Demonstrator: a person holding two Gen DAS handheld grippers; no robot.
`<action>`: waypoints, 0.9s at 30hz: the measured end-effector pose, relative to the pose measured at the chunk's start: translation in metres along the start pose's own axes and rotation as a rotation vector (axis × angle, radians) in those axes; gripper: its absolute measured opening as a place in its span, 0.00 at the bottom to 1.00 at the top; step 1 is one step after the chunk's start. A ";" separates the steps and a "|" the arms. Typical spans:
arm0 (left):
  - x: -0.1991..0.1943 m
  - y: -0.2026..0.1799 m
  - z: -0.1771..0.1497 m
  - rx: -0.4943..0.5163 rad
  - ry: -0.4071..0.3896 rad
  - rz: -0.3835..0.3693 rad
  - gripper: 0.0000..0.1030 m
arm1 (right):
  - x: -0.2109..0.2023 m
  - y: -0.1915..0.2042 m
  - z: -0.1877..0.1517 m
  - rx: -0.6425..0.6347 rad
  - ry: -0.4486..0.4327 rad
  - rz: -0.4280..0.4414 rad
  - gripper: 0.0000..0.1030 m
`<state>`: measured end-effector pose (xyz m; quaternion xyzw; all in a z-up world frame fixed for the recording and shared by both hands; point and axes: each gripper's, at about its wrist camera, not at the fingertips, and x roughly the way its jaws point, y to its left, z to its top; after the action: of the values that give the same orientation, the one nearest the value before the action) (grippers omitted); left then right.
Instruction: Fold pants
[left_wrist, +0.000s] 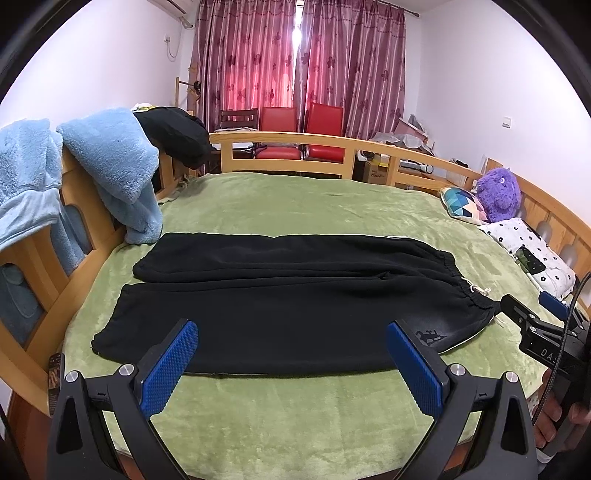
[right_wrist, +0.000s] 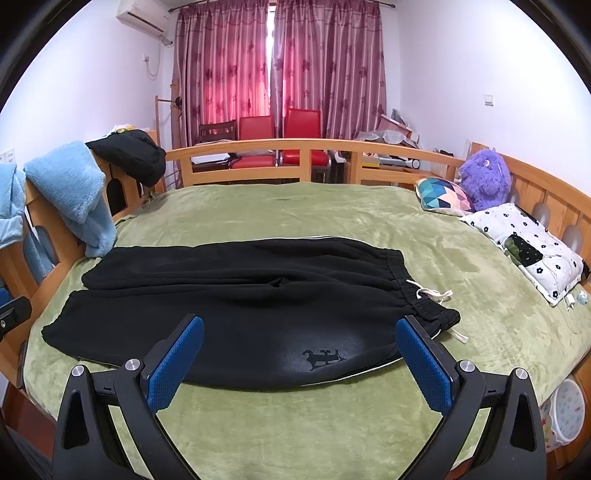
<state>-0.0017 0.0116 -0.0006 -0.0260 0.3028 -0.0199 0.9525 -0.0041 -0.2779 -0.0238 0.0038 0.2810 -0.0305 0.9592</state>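
Observation:
Black pants (left_wrist: 280, 295) lie flat across the green bed cover (left_wrist: 295, 424), waistband with a white drawstring (left_wrist: 476, 291) to the right, leg cuffs to the left. They also show in the right wrist view (right_wrist: 236, 302), with a small printed logo (right_wrist: 321, 359) near the front. My left gripper (left_wrist: 291, 354) is open and empty, held above the front edge of the near leg. My right gripper (right_wrist: 299, 350) is open and empty above the waist end; it also shows at the right edge of the left wrist view (left_wrist: 535, 325).
A wooden rail (left_wrist: 332, 142) rings the bed. Blue fleece blankets (left_wrist: 110, 166) and a black garment (left_wrist: 177, 133) hang on the left rail. A purple plush (right_wrist: 484, 177) and pillows (right_wrist: 528, 247) lie at the right. Red chairs (right_wrist: 280, 133) stand behind.

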 end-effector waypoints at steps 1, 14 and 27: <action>0.000 0.000 0.000 -0.001 0.000 -0.001 1.00 | 0.000 0.000 0.000 0.001 0.000 0.002 0.99; 0.001 0.001 0.000 0.002 0.006 0.001 1.00 | 0.004 0.002 -0.003 0.004 0.009 0.011 0.99; 0.003 -0.001 -0.002 -0.004 0.005 -0.007 1.00 | 0.004 0.008 -0.003 -0.012 0.006 0.008 0.99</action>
<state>-0.0003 0.0100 -0.0039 -0.0288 0.3052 -0.0228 0.9516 -0.0021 -0.2704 -0.0287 -0.0008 0.2842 -0.0247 0.9585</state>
